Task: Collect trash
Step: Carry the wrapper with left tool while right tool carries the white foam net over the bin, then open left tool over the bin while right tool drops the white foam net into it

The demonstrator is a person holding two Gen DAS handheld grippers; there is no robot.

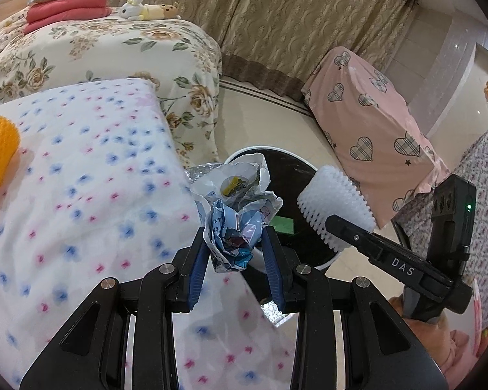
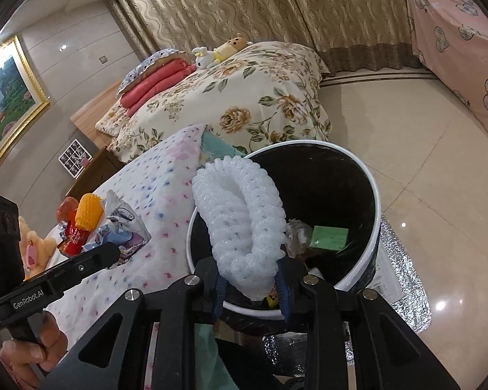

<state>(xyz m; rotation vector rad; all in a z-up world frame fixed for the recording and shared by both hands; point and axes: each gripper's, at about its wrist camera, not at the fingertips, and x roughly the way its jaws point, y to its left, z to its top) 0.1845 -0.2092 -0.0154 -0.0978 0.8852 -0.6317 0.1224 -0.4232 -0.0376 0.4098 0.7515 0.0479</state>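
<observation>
1. Over the bin [image 2: 372, 175], which stands on the floor by the bed's edge, the right hand-held gripper [image 2: 252, 287] squeezes a white foam net [image 2: 240, 224]. The net hangs above the bin's open mouth, so it looks ready to drop.
2. Beside it, the left hand-held gripper [image 1: 234, 250] pinches a crumpled wrapper [image 1: 237, 214], near the bin's rim at the bed's edge.
3. Some trash already lies in the bin: a green card [image 2: 330, 237] and crumpled paper [image 2: 296, 232].
4. More trash waits on the bed [image 2: 166, 195], near its far side: an orange foam net [image 2: 88, 211], a red packet [image 2: 76, 237] and other wrappers [image 2: 120, 224].
5. So the job seems partly done. Two pieces are close to going in, and a small pile is left.
</observation>
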